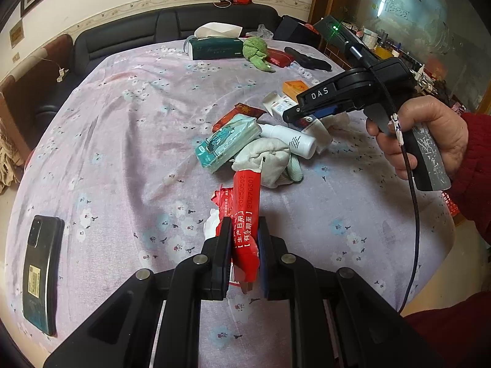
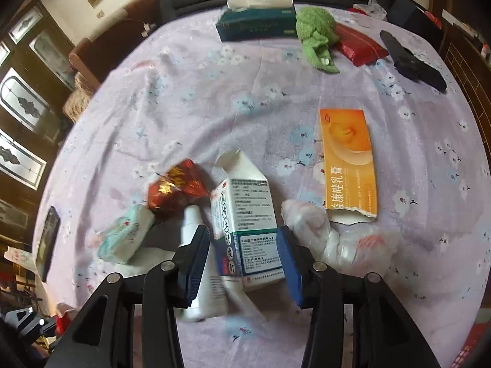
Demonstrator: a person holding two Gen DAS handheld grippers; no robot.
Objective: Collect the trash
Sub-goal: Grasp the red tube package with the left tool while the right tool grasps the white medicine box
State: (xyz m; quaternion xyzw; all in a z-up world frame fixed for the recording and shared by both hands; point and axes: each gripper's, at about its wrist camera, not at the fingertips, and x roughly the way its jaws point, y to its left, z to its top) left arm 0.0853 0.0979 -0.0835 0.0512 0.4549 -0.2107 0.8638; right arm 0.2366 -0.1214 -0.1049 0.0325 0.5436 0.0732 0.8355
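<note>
Trash partly gathered: left gripper (image 1: 244, 239) clenched on red wrapper (image 1: 245, 214) printed with date digits. Right gripper (image 2: 245, 254) spread, straddling white-and-blue carton (image 2: 245, 224) on floral cloth (image 2: 190, 107), pads not pressing — closing on it likely next. Beyond — orange box (image 2: 348, 159) of cream, Chinese lettering; "DAS" on right gripper's body.

on a floral cloth (image 2: 214, 98): 2 med cartons, 1 white (image 2: 245, 227) & 1 orange (image 2: 348, 162); 1 white bottle (image 1: 291, 139); 2 tissue items, 1 box (image 2: 254, 24) & 1 pkt (image 1: 227, 144); 1 phone (image 1: 41, 274); 1 green cloth (image 2: 316, 35); 1 red wrapper (image 1: 245, 214).
</note>
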